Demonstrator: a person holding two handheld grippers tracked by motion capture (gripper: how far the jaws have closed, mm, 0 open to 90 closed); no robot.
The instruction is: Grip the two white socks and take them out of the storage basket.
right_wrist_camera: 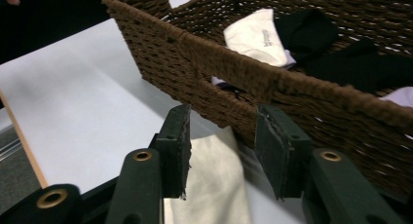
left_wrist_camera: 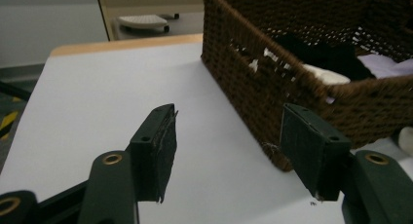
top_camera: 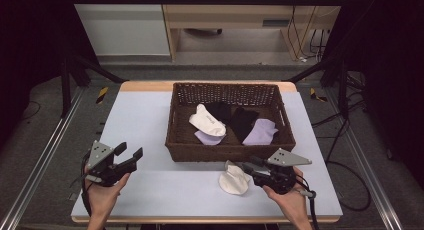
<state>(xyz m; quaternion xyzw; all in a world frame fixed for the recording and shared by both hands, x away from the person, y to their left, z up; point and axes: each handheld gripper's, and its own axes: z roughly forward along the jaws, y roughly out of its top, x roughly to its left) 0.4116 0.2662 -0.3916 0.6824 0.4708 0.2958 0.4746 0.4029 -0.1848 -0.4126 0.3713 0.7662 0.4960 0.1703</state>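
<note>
Landmark: the brown woven basket (top_camera: pixel 227 152) sits at the far middle of the pale tabletop (top_camera: pixel 145 125).
Cream sock: the cream sock (top_camera: pixel 234 180) lies flat on the tabletop, just in front of the basket's near wall, toward its right end. In the right claw view it lies below and between the jaws, and the pads do not press on it.
Right claw: the right claw (top_camera: pixel 246 167) is right beside the cream sock, near the basket's front right corner. Its jaws stand apart and hold nothing.
Left claw: the left claw (top_camera: pixel 131 151) is well to the left of the basket, up off the tabletop. Its jaws are wide apart with nothing between them.
In the basket: a white sock (top_camera: pixel 206 121) lies at the left, a pale purple sock (top_camera: pixel 209 137) peeks out under it, black socks (top_camera: pixel 234 117) lie in the middle, and another pale purple sock (top_camera: pixel 260 131) lies at the right.
Writing: the white sock (right_wrist_camera: pixel 253 31) has a small dark mark like a word on it, too tiny to read.
Hands: a person's hand holds each claw from the near edge of the tabletop.
</note>
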